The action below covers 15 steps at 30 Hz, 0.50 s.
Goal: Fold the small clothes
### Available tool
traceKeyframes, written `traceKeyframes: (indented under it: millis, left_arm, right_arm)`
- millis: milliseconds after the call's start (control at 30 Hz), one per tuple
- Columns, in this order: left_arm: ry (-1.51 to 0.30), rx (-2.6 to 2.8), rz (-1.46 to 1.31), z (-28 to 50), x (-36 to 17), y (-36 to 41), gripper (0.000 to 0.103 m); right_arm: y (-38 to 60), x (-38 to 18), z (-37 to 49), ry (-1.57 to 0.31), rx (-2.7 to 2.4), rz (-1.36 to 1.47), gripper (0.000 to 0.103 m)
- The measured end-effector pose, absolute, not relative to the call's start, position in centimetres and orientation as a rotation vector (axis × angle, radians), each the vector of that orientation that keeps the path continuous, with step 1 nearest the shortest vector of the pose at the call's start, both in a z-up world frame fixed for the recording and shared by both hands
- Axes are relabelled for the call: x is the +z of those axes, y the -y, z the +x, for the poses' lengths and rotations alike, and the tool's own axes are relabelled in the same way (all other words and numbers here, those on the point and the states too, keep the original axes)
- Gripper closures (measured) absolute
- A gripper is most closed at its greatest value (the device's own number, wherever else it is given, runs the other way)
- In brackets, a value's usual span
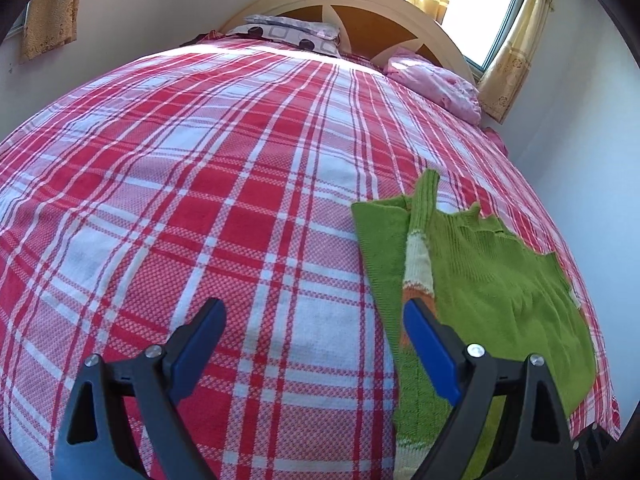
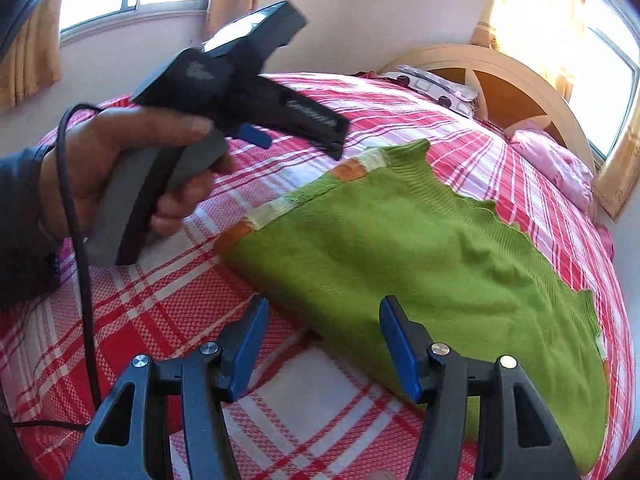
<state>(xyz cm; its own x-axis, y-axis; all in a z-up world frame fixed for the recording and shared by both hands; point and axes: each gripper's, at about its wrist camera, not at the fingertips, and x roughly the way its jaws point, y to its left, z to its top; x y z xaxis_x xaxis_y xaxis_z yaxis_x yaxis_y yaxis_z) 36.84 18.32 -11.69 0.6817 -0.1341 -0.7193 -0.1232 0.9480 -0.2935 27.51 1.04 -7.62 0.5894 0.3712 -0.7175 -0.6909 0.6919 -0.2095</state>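
left hand-held gripper (image 1: 314, 320): open, empty | right hand-held gripper (image 2: 324, 320): open, empty | green sweater (image 2: 420, 248): flat on bed (image 1: 200, 200)

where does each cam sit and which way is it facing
Left wrist: on the left gripper, looking down the plaid bed to the headboard; its open fingers show.
Right wrist: on the right gripper, open, looking over the green sweater; the left hand holds the other gripper.
Shared: bed, sweater, headboard.
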Motion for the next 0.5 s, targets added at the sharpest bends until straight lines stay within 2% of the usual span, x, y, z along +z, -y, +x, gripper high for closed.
traceKeyframes:
  millis: [267,500]
  left_arm:
    - [-0.814,-0.080,-0.283,39.8,-11.3,-15.9,0.010]
    - [-0.884,-0.141,-0.322,43.3,-12.9,-16.2,0.010]
  right_arm:
    - [-2.6,-8.7,26.1,-0.671,0.648,-0.608,0.044]
    - [-3.2,-8.9,25.6,-0.669,0.636,-0.635,0.044]
